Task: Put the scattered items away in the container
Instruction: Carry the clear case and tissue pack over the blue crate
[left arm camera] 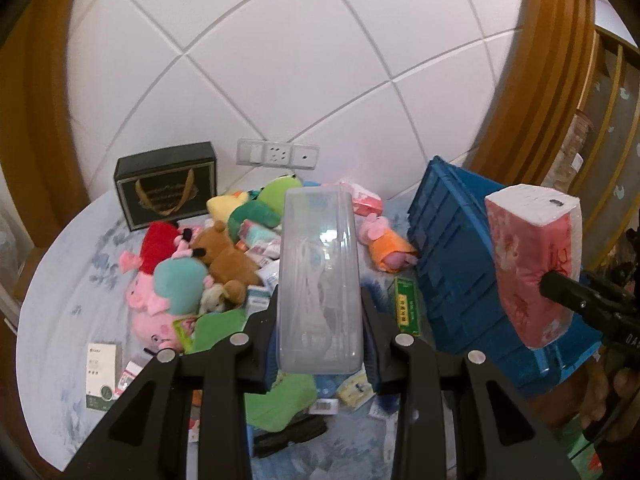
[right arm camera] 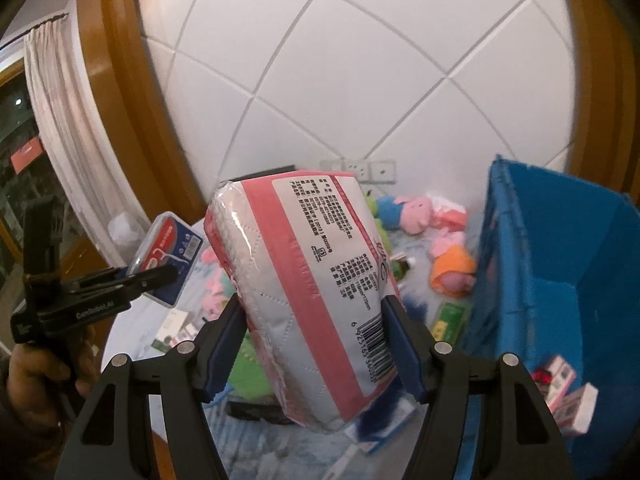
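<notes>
Two grippers each carried one item above the cluttered table [left arm camera: 60,320]. Left gripper [left arm camera: 319,304] had its fingers clamped on a clear plastic box [left arm camera: 318,276] that stood up between them. Right gripper [right arm camera: 316,332] had its fingers clamped on a pink tissue pack [right arm camera: 308,280]. Just right of the right fingers stood the blue container [right arm camera: 560,260], with small boxes [right arm camera: 568,396] inside.

Both claws [left arm camera: 320,320] [right arm camera: 316,344] clamped, apparently raised.

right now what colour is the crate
Blue crate; right wrist view shows it best.
</notes>
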A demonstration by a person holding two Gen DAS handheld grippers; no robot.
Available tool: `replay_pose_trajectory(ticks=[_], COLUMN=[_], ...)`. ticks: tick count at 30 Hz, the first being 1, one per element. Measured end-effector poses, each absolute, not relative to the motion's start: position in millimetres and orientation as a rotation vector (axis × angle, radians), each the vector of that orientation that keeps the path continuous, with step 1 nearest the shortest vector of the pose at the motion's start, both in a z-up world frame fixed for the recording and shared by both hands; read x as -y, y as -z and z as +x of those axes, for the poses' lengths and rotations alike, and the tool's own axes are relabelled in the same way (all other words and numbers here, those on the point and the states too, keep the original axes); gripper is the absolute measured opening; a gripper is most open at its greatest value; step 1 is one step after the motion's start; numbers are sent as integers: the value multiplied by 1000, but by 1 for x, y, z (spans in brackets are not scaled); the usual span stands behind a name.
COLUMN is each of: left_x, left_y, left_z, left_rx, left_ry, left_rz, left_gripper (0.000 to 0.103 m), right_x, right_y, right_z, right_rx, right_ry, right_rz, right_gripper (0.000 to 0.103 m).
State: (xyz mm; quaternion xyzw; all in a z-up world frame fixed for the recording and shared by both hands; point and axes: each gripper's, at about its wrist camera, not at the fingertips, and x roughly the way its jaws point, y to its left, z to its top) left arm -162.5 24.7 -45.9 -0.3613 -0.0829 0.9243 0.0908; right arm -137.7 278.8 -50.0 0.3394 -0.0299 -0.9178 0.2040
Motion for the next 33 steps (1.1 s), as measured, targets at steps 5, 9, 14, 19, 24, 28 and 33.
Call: replay_pose_trajectory(ticks=[5, 9, 14, 19, 24, 28, 33], left_x=[-56, -85, -123, -161, -203, -235, -272], left_y=[36, 27, 16, 10, 10, 12, 12], left_z=[-170, -175, -183, -192, -201, -207, -211], left_rx=[224, 189, 152, 120, 84, 57, 26], left_ry=[-2727, -2712, -2682, -2639, -2582, -2530, -2474], left_rz=[-1051, -1022, -989, -971, -961, -962, -955], left_gripper=[32, 32, 32, 32, 32, 32, 32], right_x=[-315, -342, -375, -410, -444, -470, -503], right_y=[37, 26, 19, 17, 18, 22, 28], right_z=[-134, -128, -119, -111, -102, -94, -85], right_rx=[115, 136, 161, 191, 230, 270, 319], right_ry=[2603, 2640, 2688, 2743, 2796, 2841, 2891], right_rz=[915, 882, 856, 849, 859, 873, 893], right_gripper=[67, 67, 67, 67, 67, 67, 67])
